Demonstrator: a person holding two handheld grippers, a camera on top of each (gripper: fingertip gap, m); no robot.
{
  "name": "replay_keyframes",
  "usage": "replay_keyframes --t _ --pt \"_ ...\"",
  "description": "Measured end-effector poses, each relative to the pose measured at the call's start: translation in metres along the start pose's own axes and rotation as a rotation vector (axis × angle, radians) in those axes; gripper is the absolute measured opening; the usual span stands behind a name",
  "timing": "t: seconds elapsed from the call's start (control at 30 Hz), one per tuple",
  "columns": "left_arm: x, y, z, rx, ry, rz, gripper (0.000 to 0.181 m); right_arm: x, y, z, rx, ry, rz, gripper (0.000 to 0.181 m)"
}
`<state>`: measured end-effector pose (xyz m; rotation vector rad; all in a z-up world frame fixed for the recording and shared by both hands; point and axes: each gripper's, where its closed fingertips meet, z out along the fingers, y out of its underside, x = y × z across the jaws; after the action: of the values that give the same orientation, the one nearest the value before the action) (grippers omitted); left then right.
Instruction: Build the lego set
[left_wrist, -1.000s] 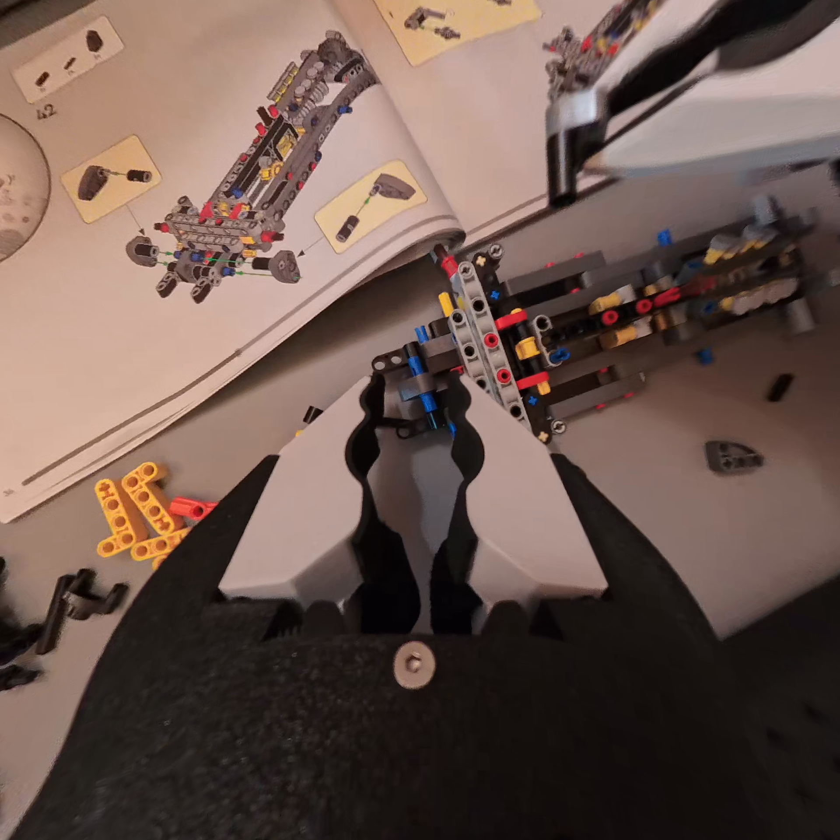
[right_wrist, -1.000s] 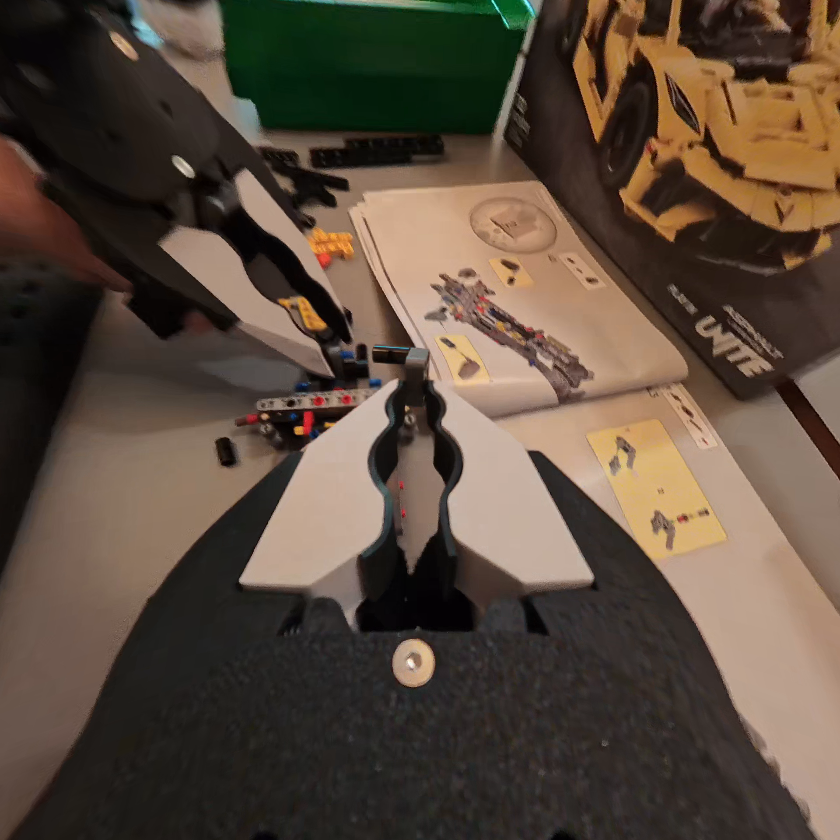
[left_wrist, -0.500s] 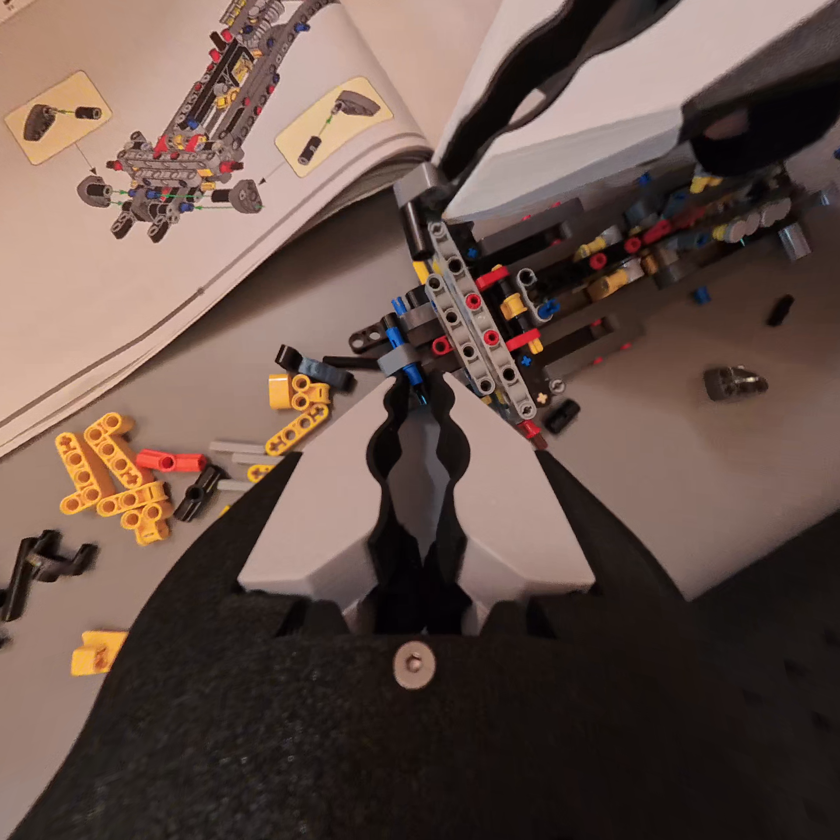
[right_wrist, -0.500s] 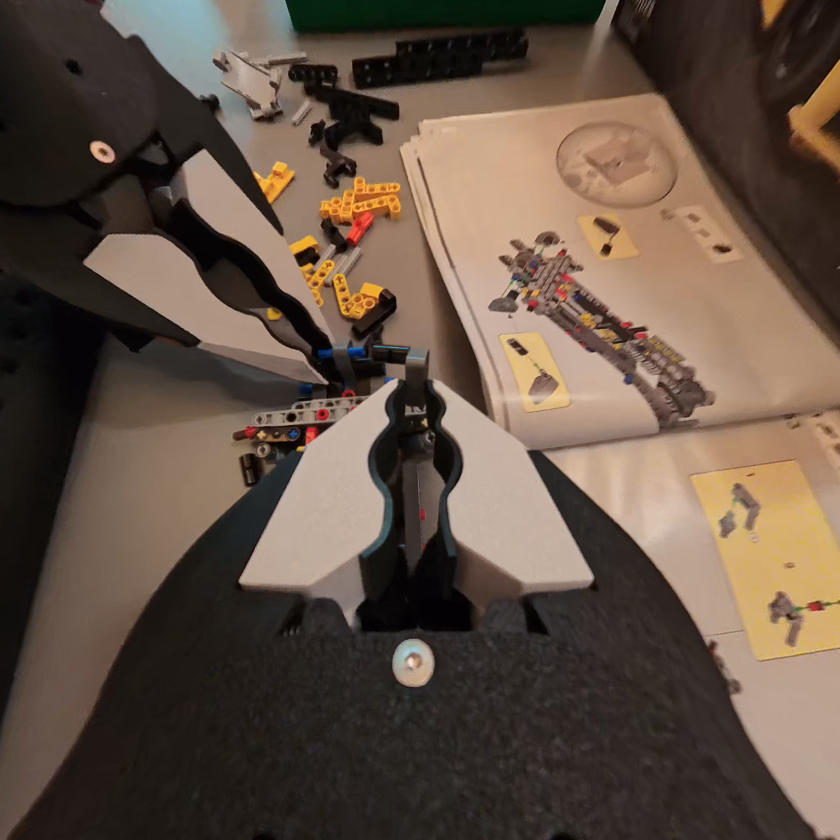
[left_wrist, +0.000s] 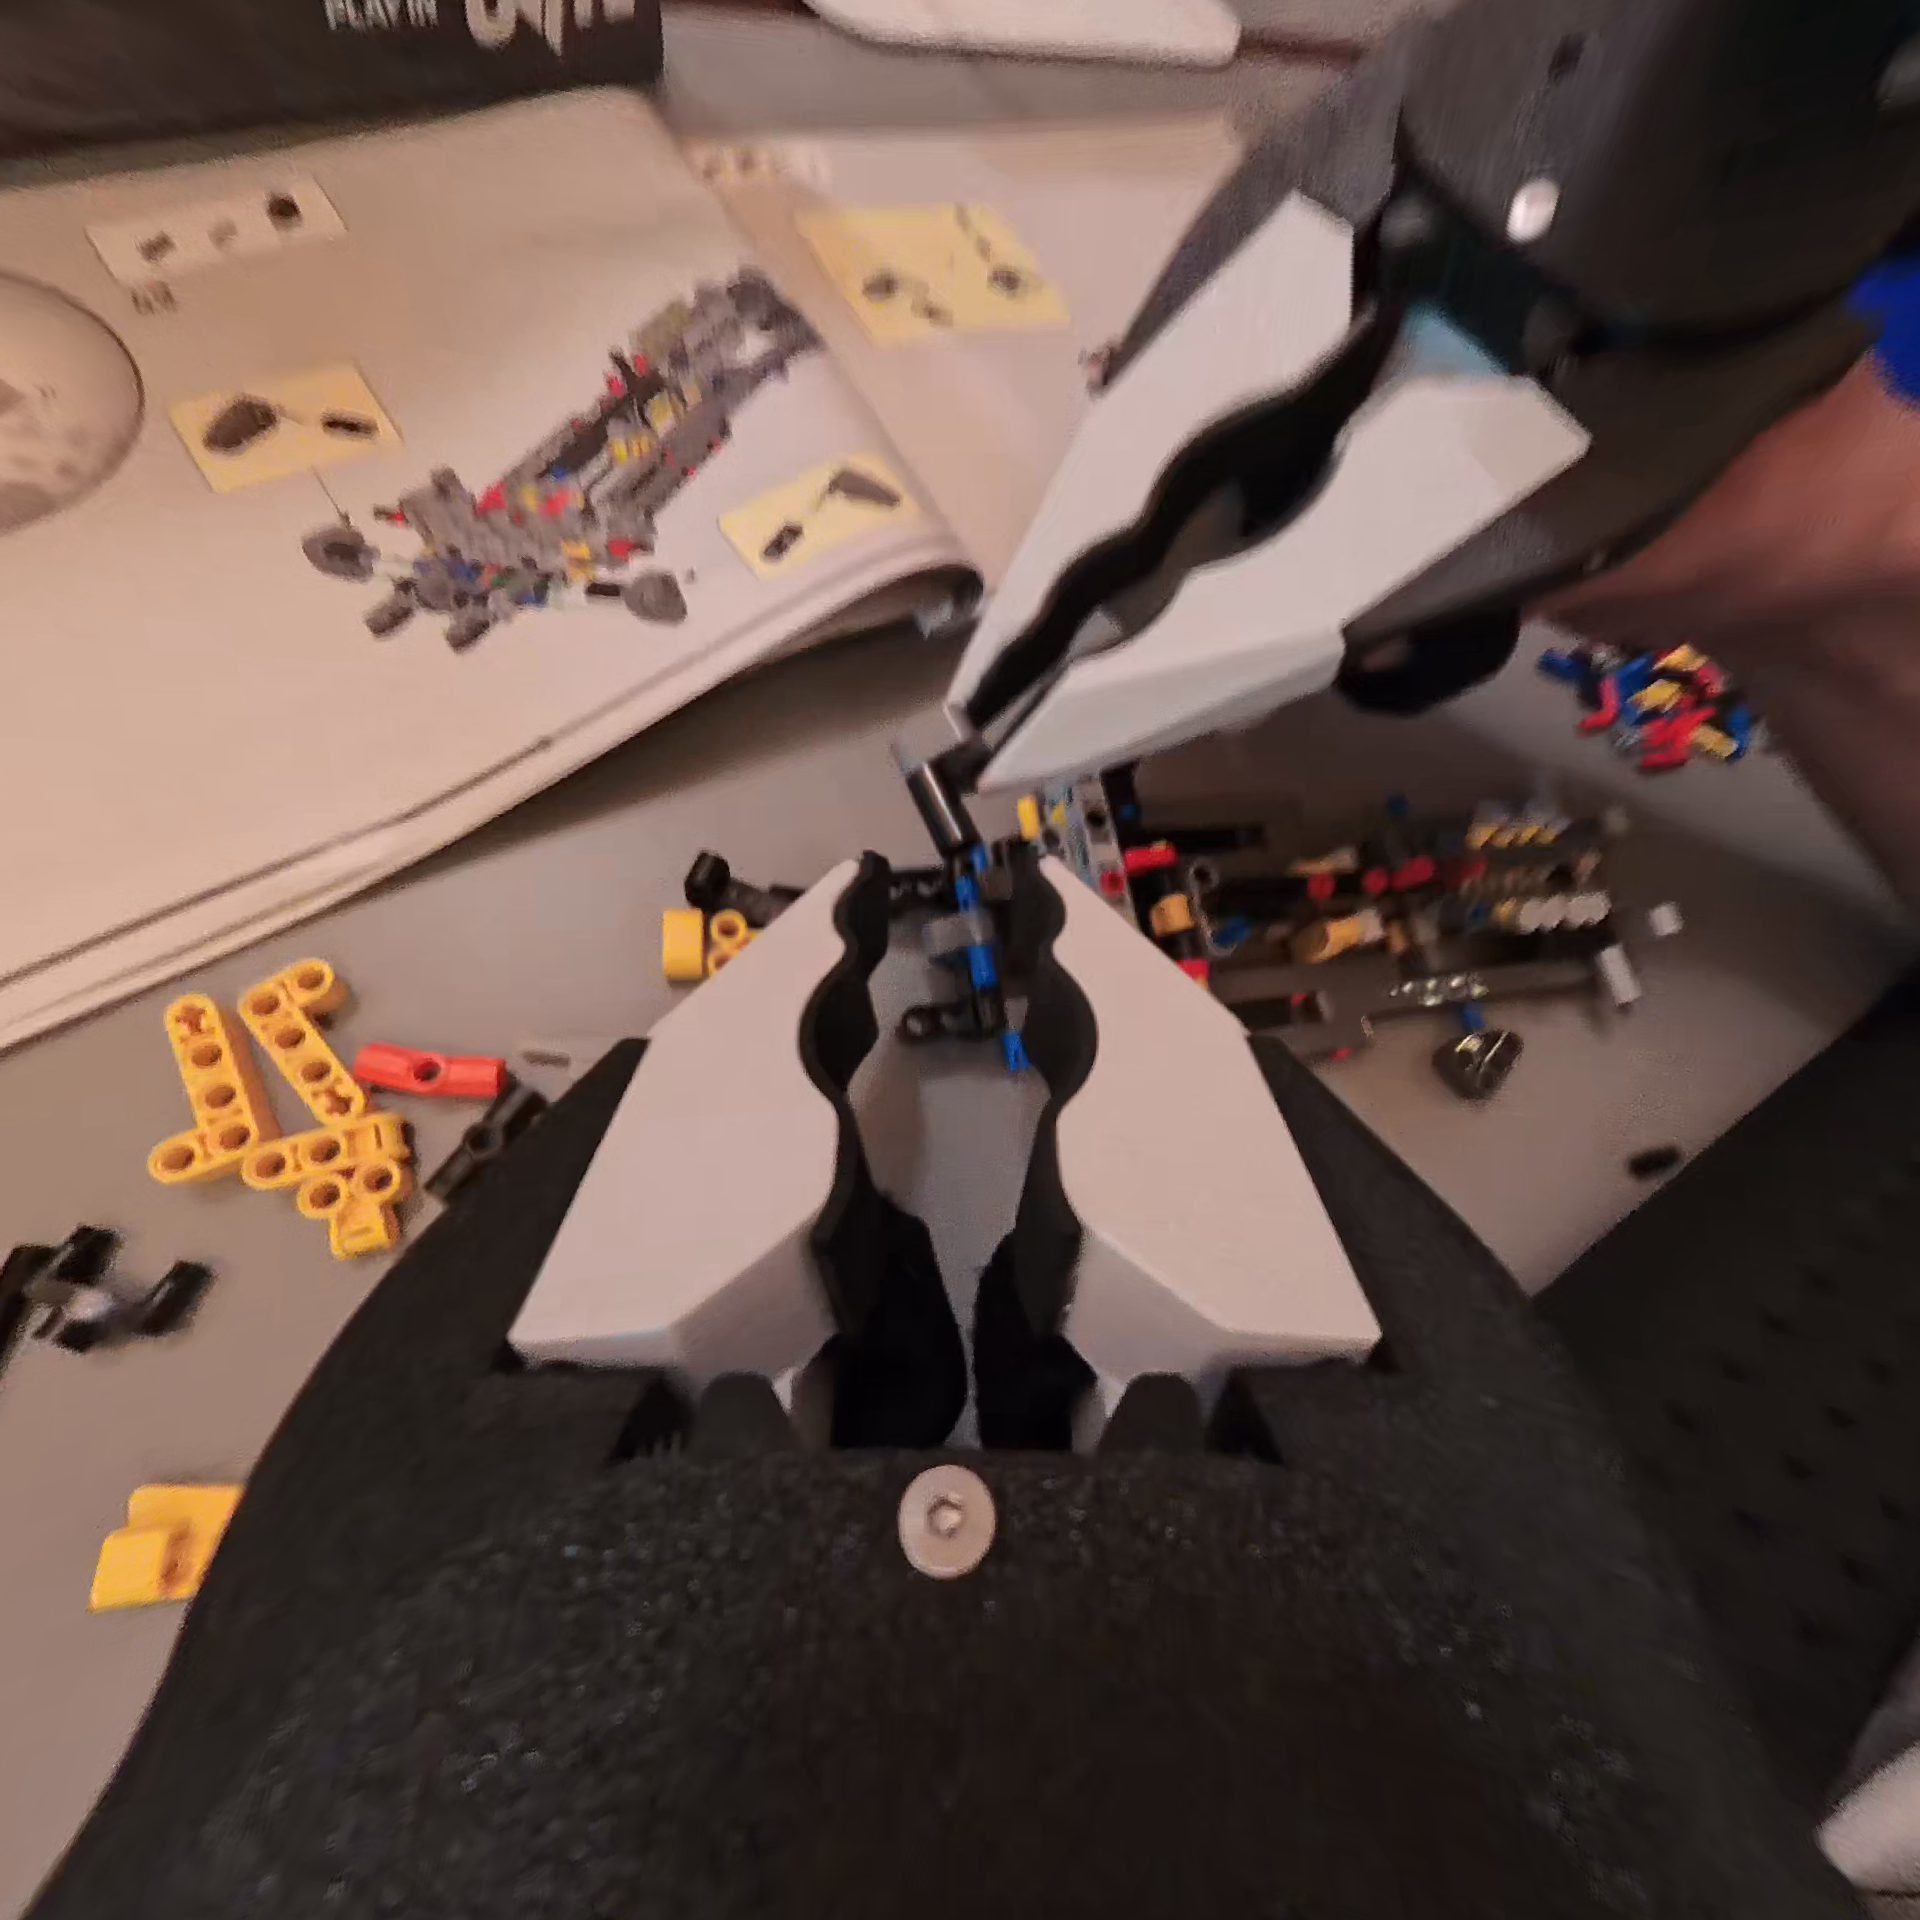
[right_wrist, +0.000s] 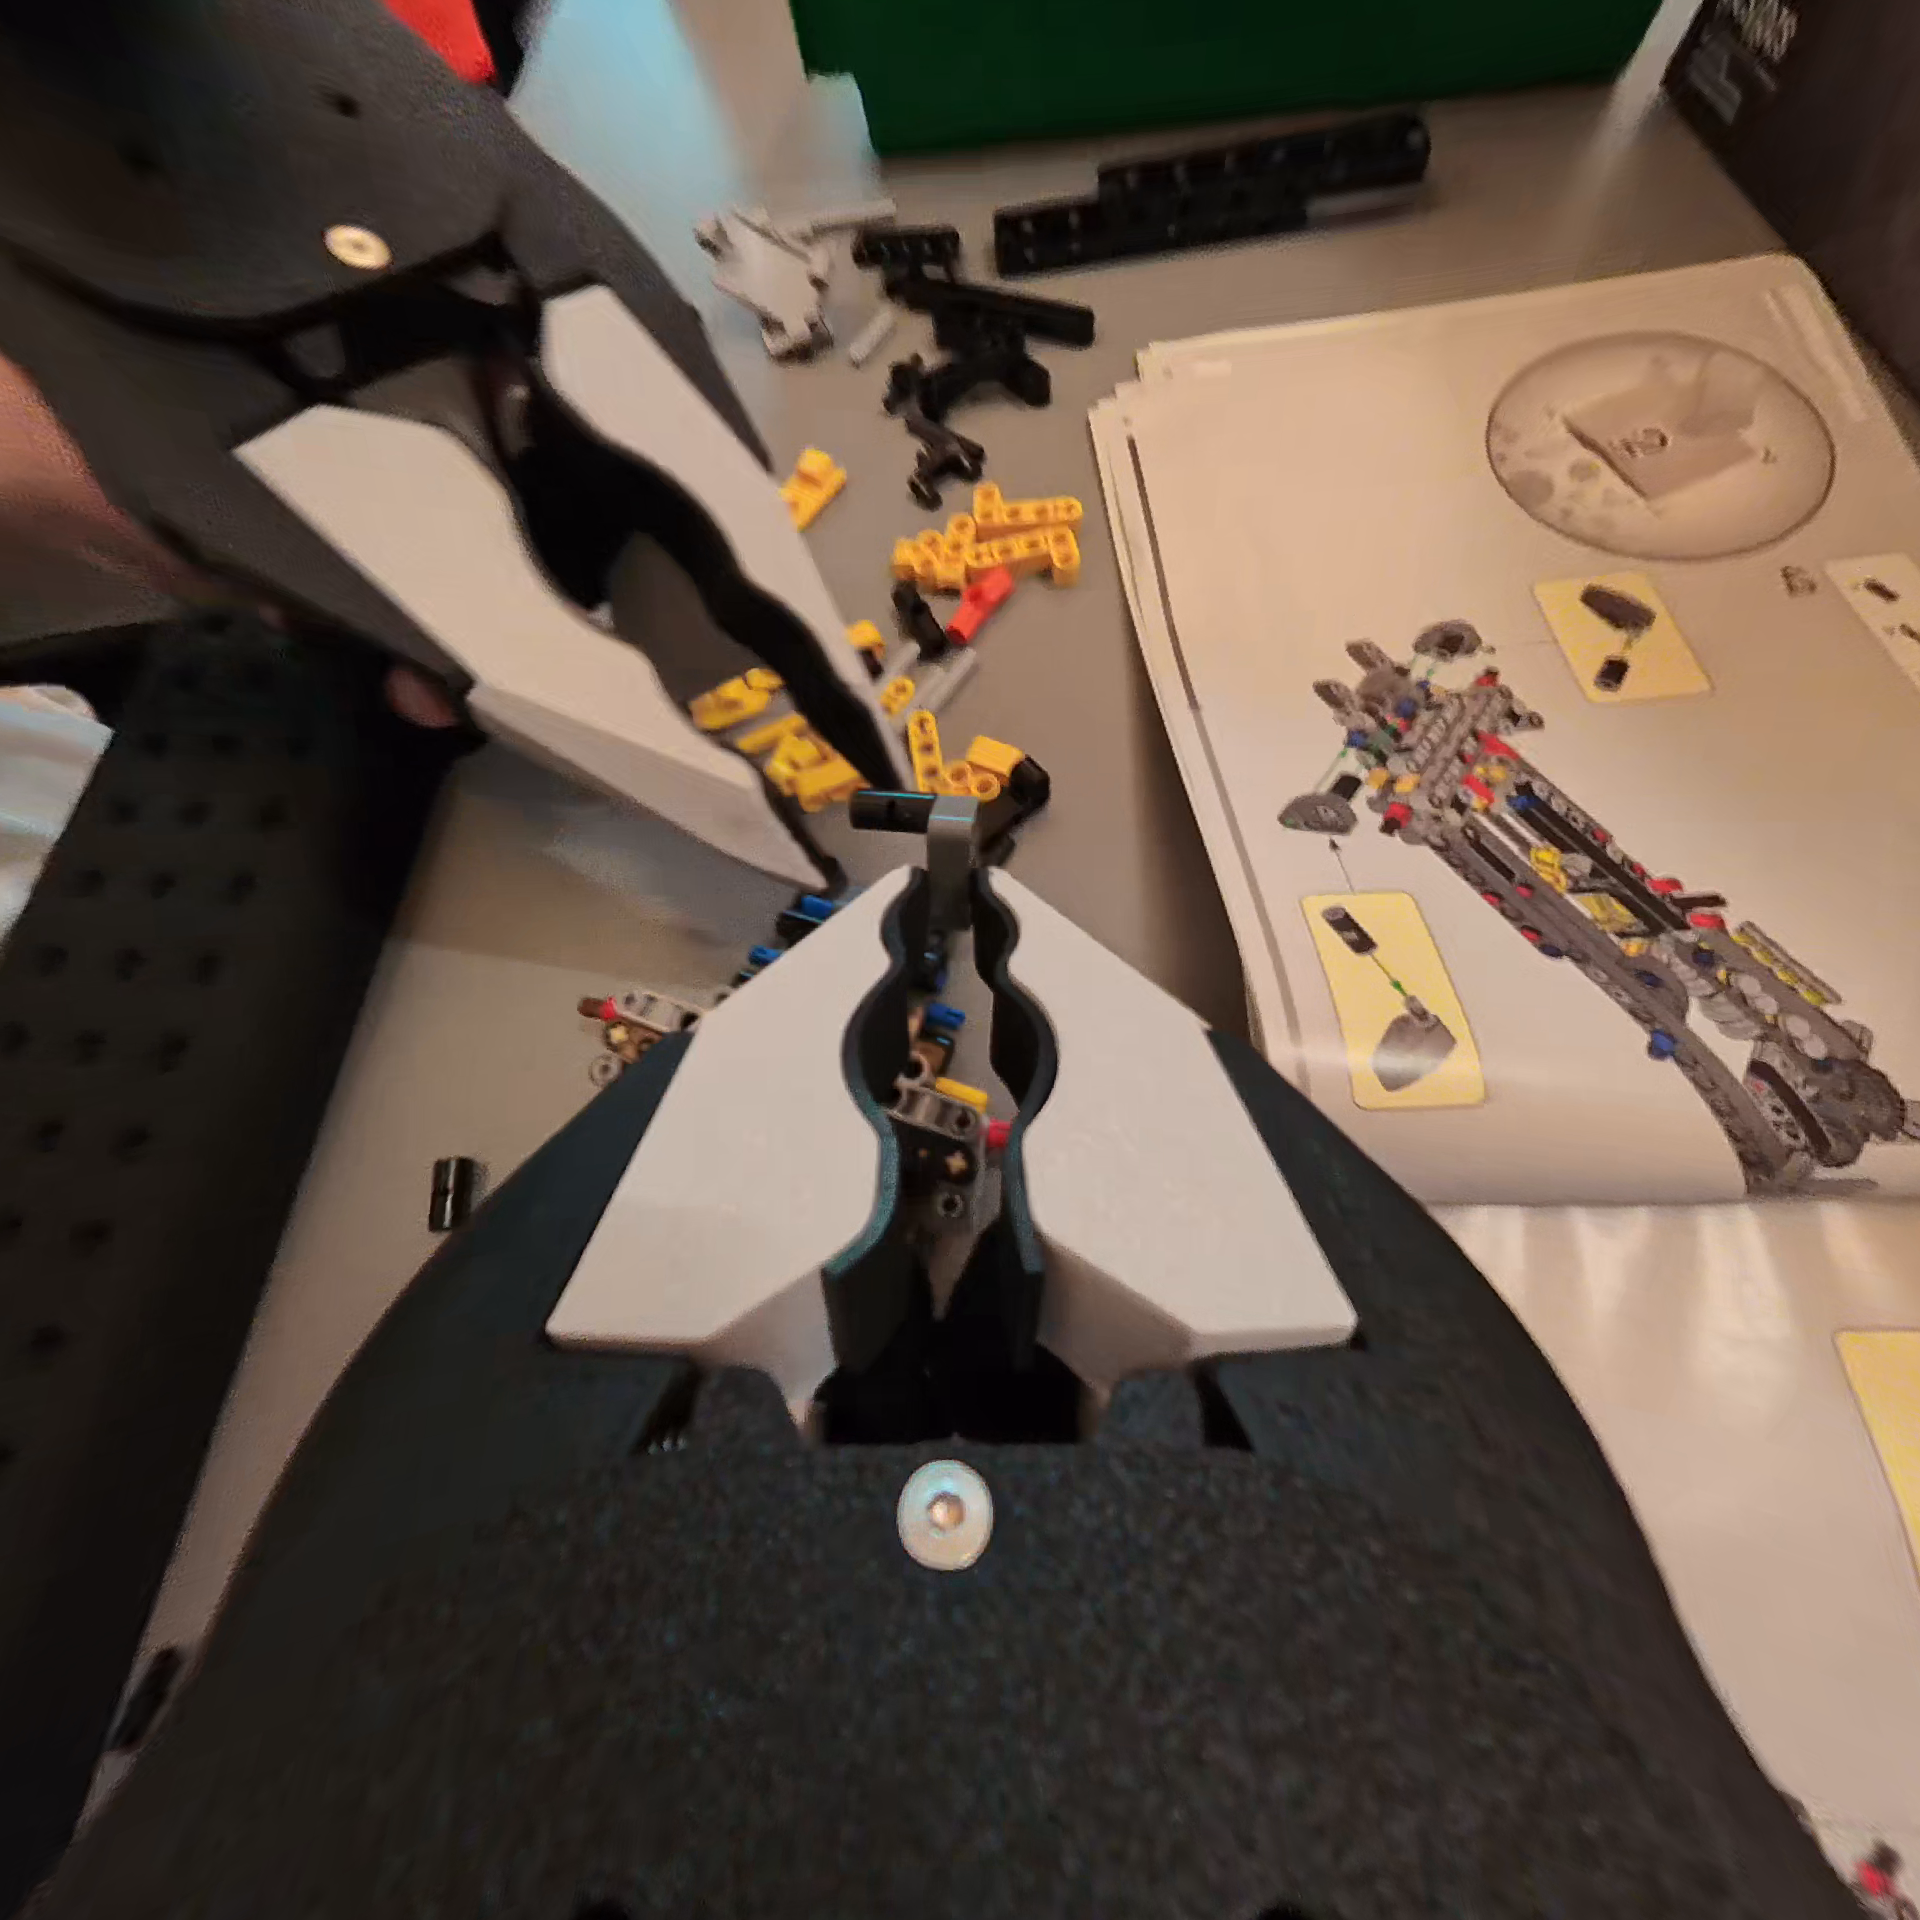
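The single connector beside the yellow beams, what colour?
Red connector, clearest in the left wrist view.

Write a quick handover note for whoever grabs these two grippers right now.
Right gripper: shut on a small grey piece with a black pin, held just above the near end of the model.
Left gripper: open around that end's blue pins, steadying the model on the table.
Done: long frame largely built.
Left: press the grey piece on, following the open booklet. Spare yellow pieces lie to the left.
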<state>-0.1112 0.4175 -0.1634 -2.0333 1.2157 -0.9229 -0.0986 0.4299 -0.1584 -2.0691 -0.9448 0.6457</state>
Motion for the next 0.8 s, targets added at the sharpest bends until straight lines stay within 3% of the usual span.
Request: replay_keyframes --t 0.17,0.33,0.43,0.8 --pt "-0.002 -0.018 0.001 0.059 0.004 0.048 0.005 -0.002 -0.009 -0.006 0.077 0.016 -0.006 0.008" --pt "-0.003 -0.017 0.008 0.028 -0.055 0.161 0.004 0.0 0.0 -0.007 0.055 0.023 -0.012 0.009" --pt "-0.006 -0.015 0.011 -0.006 -0.113 0.248 0.004 0.001 0.006 -0.009 0.012 -0.01 0.051 0.024" --pt "0.001 -0.014 0.017 -0.059 -0.25 0.512 0.004 0.004 0.009 -0.009 -0.084 -0.016 0.151 0.009"
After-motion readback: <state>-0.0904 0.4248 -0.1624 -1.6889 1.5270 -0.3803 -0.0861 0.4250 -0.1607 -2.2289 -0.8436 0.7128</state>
